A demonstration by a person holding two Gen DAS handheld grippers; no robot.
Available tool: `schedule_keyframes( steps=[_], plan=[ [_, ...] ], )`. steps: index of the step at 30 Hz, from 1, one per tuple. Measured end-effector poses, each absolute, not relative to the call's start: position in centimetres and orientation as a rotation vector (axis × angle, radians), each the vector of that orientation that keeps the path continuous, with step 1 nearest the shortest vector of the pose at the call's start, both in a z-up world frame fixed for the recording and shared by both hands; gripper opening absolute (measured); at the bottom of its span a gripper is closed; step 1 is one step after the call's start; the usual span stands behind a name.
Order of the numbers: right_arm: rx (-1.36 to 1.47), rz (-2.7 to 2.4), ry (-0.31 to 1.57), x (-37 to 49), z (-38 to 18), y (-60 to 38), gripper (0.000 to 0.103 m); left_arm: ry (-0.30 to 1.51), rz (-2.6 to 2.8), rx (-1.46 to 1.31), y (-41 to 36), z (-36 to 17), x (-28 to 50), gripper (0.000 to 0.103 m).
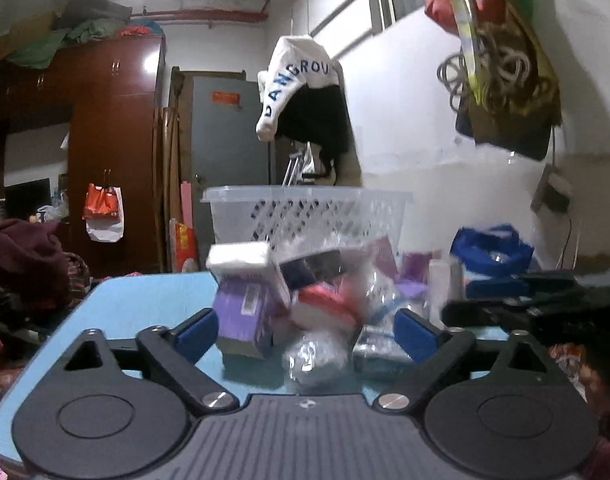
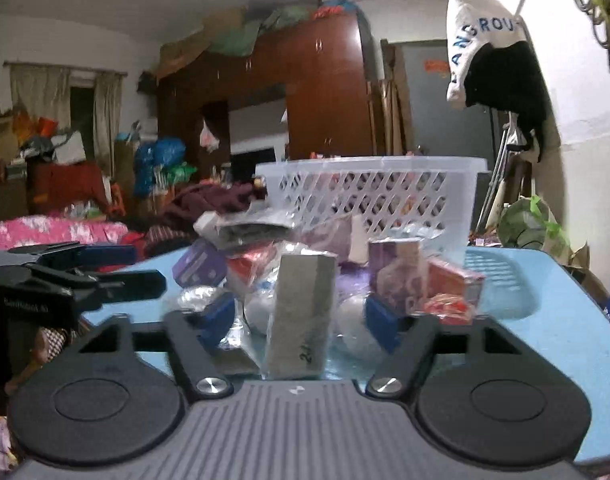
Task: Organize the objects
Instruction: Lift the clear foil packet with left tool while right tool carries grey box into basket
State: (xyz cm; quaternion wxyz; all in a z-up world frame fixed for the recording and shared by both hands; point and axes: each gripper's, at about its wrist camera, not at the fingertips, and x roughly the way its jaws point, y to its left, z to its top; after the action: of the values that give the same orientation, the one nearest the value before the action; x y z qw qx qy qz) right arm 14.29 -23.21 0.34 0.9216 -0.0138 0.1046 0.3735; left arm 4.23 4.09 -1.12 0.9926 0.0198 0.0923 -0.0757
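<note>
Both claws over a pile of boxes on the blue desk (image 1: 137,300)

Left claw (image 1: 307,330) apart; right claw (image 2: 301,320) apart around a grey box (image 2: 301,312) (untouched); pile (image 1: 305,292) at centre frame, before the basket (image 1: 305,212).

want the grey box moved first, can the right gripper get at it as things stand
Probably yes. The grey box stands upright at the near edge of the pile, between the open fingers of the right gripper, with nothing in front of it.
</note>
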Motion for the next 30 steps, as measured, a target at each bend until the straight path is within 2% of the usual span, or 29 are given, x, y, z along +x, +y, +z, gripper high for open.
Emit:
schedule_keyframes(
  steps=[2, 4, 8, 11, 12, 13, 14, 30],
  plan=[
    [-0.043, 0.762, 0.229, 14.7, 0.2, -22.7, 0.056, 0.208, -0.151, 0.027, 4.5, -1.8, 4.3, 0.085],
    [-0.063, 0.764, 0.242, 14.6, -0.1, -22.5, 0.055, 0.23, -0.16, 0.009, 5.0, -2.5, 4.2, 0.08],
    [-0.104, 0.765, 0.247, 13.7, -0.7, -22.6, 0.044, 0.252, -0.157, 0.062, 3.9, -3.6, 4.5, 0.08],
    [-0.105, 0.764, 0.248, 13.2, -1.1, -23.0, 0.043, 0.257, -0.147, 0.067, 3.4, -4.0, 4.8, 0.077],
    [-0.106, 0.758, 0.245, 13.1, -1.2, -23.1, 0.043, 0.261, -0.154, 0.06, 3.4, -4.0, 4.9, 0.069],
    [-0.101, 0.758, 0.243, 13.1, -1.1, -23.1, 0.043, 0.274, -0.163, 0.056, 3.5, -4.0, 5.0, 0.05],
    [-0.092, 0.762, 0.241, 13.1, -1.1, -23.3, 0.043, 0.287, -0.17, 0.055, 3.5, -4.1, 5.1, 0.046],
    [0.017, 0.811, 0.198, 12.4, 0.7, -25.5, 0.043, 0.16, -0.174, 0.016, 4.7, -2.2, 2.4, 0.045]
  ],
)
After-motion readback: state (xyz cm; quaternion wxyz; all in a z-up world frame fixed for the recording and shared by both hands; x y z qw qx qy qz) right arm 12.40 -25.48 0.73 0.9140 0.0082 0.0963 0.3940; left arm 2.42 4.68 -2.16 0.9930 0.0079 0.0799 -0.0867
